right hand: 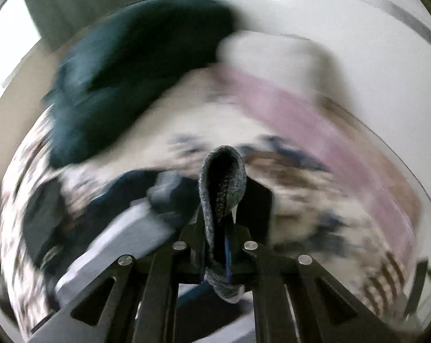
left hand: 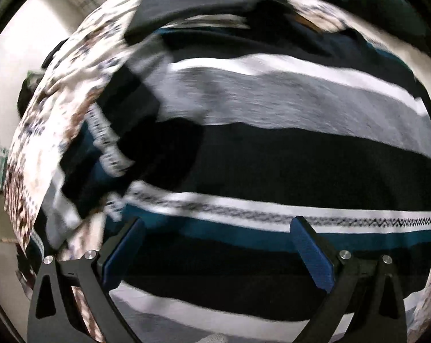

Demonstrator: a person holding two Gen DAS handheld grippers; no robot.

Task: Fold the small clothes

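Observation:
A striped knit garment (left hand: 272, 148) with black, grey, white and teal bands lies spread under my left gripper (left hand: 218, 223). That gripper is open, its blue pads (left hand: 312, 254) wide apart just above the cloth, with nothing between them. In the right wrist view my right gripper (right hand: 219, 228) is shut on a fold of grey knit fabric (right hand: 222, 171), which loops up beyond the fingertips. The striped garment (right hand: 124, 228) shows blurred at the lower left of that view. I cannot tell whether the grey fold belongs to it.
The clothes rest on a white cover with a brown and blue print (left hand: 72, 85). A dark teal garment (right hand: 129, 71) and a pink cloth (right hand: 301, 108) lie further back on the printed cover (right hand: 301, 200). A pale wall and floor (left hand: 12, 57) show at the left.

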